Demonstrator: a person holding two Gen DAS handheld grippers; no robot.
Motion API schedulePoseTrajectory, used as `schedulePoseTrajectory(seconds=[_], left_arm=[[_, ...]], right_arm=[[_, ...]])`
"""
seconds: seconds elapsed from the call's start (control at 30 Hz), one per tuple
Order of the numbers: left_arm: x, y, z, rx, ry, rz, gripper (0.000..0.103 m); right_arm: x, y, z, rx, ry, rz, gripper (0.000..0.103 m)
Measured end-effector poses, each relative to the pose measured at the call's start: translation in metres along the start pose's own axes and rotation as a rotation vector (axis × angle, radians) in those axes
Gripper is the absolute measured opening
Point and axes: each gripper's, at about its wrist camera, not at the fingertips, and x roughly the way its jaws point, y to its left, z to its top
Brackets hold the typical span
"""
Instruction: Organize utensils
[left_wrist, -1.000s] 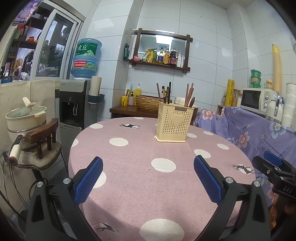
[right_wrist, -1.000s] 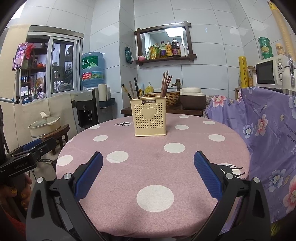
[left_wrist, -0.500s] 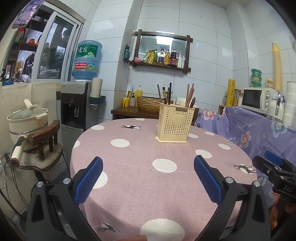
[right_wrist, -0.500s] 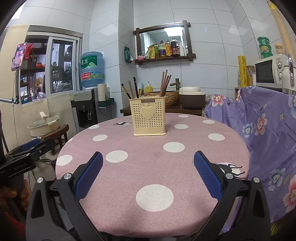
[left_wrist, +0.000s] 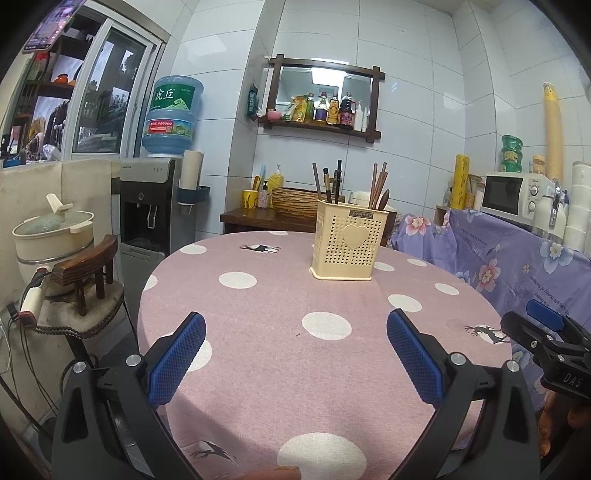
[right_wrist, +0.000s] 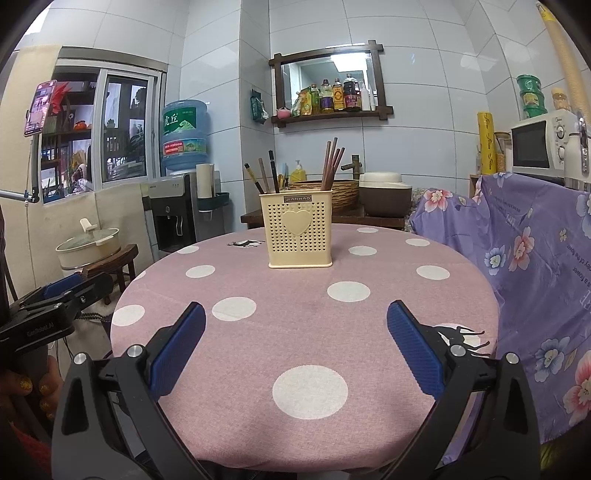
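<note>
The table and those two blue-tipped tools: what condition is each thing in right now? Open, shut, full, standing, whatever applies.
Left tool: open, holding nothing, above the table.
Right tool: open, holding nothing, above the table.
Utensil holder: upright on the table, with chopsticks and utensils standing in it.
Chopsticks: standing in the holder, leaning slightly.
Table: covered with a pink dotted cloth.
Pot: lid on.
Microwave: door shut.

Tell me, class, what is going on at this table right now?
A person holds a gripper in each hand over a round table with a pink dotted cloth. The left gripper and right gripper are both open and hold nothing. A cream utensil holder stands on the far part of the table, with chopsticks and other utensils upright in it. Neither gripper touches it.
</note>
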Motion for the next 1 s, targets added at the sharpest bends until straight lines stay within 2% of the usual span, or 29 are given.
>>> schedulePoseTrajectory(seconds=[0.63,1.0], left_arm=[[0.0022,-0.0036,-0.0020,0.000,0.019,-0.012,0.098],[0.0029,-0.0057,-0.0020,0.024,0.024,0.012,0.098]], right_arm=[[0.0018,0.0024,-0.0032,-0.002,0.007,0.002,0.097],[0.0031,0.0032,-0.0053,0.000,0.016,0.004,0.097]])
